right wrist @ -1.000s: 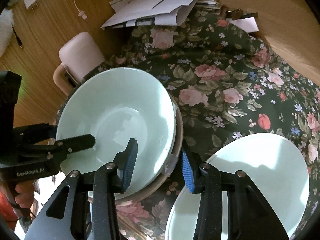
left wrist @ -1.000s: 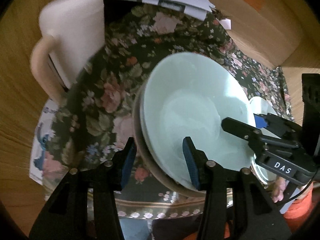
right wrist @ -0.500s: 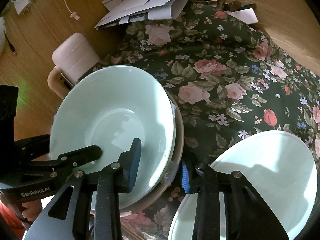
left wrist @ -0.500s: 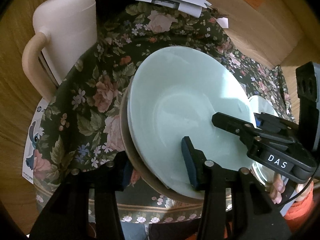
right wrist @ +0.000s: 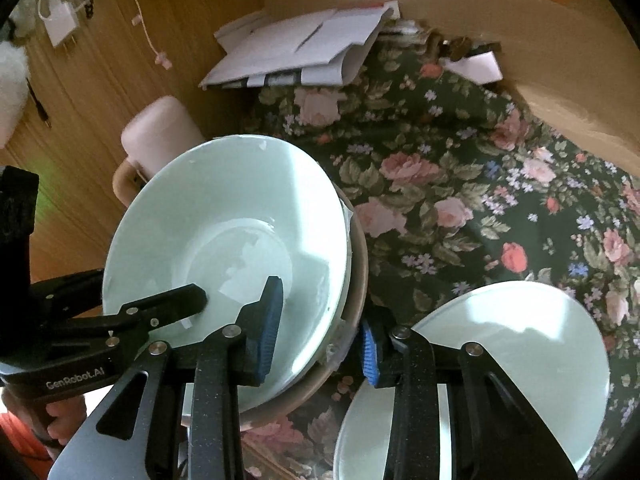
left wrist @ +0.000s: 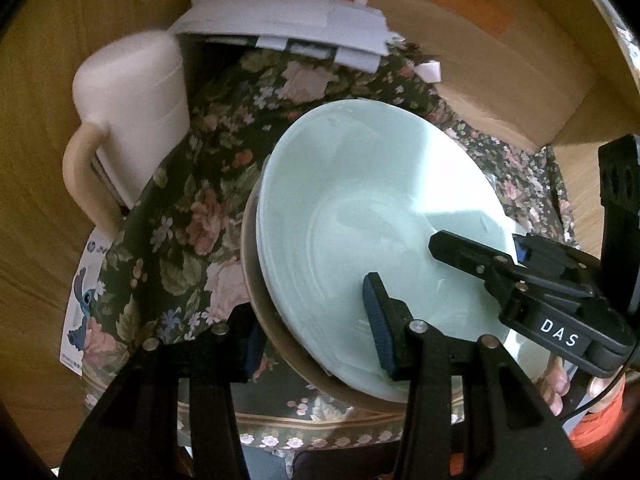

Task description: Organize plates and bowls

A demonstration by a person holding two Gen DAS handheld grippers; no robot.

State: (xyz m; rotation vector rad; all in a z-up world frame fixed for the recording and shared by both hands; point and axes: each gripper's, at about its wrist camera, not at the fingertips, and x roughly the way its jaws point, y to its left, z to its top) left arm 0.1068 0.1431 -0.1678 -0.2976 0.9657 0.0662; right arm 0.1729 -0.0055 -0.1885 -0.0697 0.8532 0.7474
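A pale green bowl (left wrist: 360,200) (right wrist: 224,220) sits nested inside a tan bowl (left wrist: 250,264) (right wrist: 360,264), and the pair hangs tilted just above the floral tablecloth (right wrist: 460,160). My left gripper (left wrist: 316,336) is shut on the stack's left rim, one blue pad inside the green bowl and the other under the tan one. My right gripper (right wrist: 318,340) is shut on the opposite rim in the same way. Each gripper shows in the other's view, reaching into the bowl from the far side. A pale green plate (right wrist: 520,344) lies on the cloth at the lower right, beside the right gripper.
A cream jug with a handle (left wrist: 136,120) stands off the cloth's left edge. A pile of white papers (left wrist: 288,24) lies at the back. A beige box (left wrist: 500,60) borders the back right. Wooden floor surrounds the cloth. A hand (right wrist: 60,416) holds the left gripper.
Both grippers narrowed onto the stack's rim; the left one's outer finger slid under the tan bowl. The stack has since risen a little and tilted.
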